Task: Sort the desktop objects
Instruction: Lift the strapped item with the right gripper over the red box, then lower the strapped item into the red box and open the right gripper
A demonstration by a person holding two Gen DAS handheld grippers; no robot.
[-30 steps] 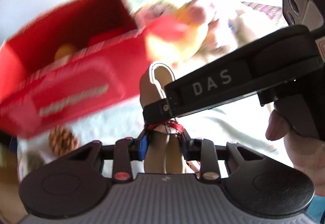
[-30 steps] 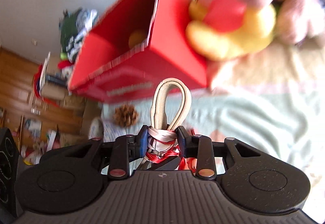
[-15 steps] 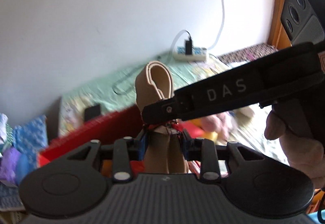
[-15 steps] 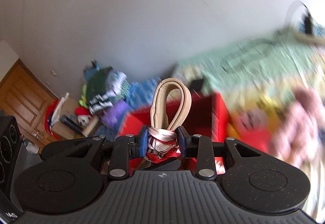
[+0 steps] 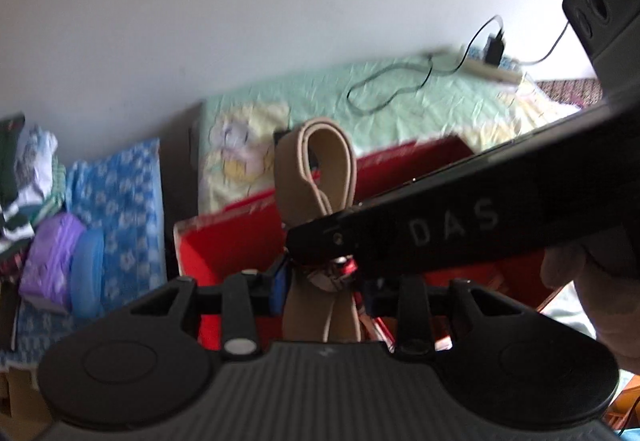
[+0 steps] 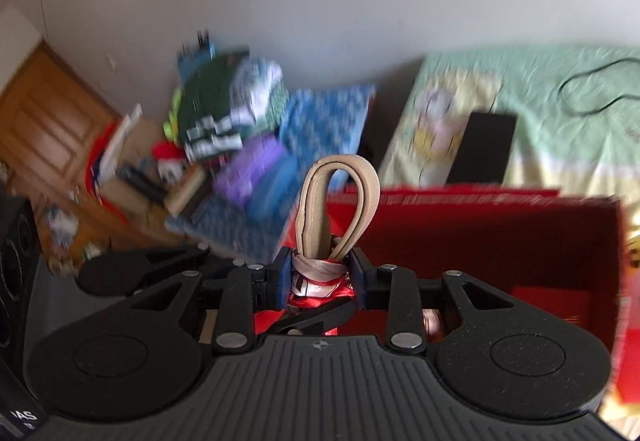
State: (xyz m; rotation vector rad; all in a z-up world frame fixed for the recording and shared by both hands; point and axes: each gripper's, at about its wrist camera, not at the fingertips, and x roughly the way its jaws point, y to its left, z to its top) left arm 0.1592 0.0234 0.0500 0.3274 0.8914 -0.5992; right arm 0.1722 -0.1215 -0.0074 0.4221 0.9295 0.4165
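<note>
- Beige looped strap (image 5: 316,169), bound at its base with red-and-white ribbon (image 6: 318,277), stands up between both tools at once.
- Right gripper (image 6: 319,275): its blue-padded fingers (image 6: 283,277) pinch the ribbon-wrapped base of the strap.
- Left gripper (image 5: 320,283): its fingers are easing apart, the strap's lower part between them; the right tool's black arm marked "DAS" (image 5: 452,231) crosses in front and hides the contact.
- Red box (image 6: 500,233) sits open just behind the strap, its far wall toward the bed.
- Green bedsheet (image 5: 400,97) lies behind the box, a black cable (image 5: 384,93) on it.
- Power strip (image 5: 496,71) rests beyond the cable, by the wall.
</note>
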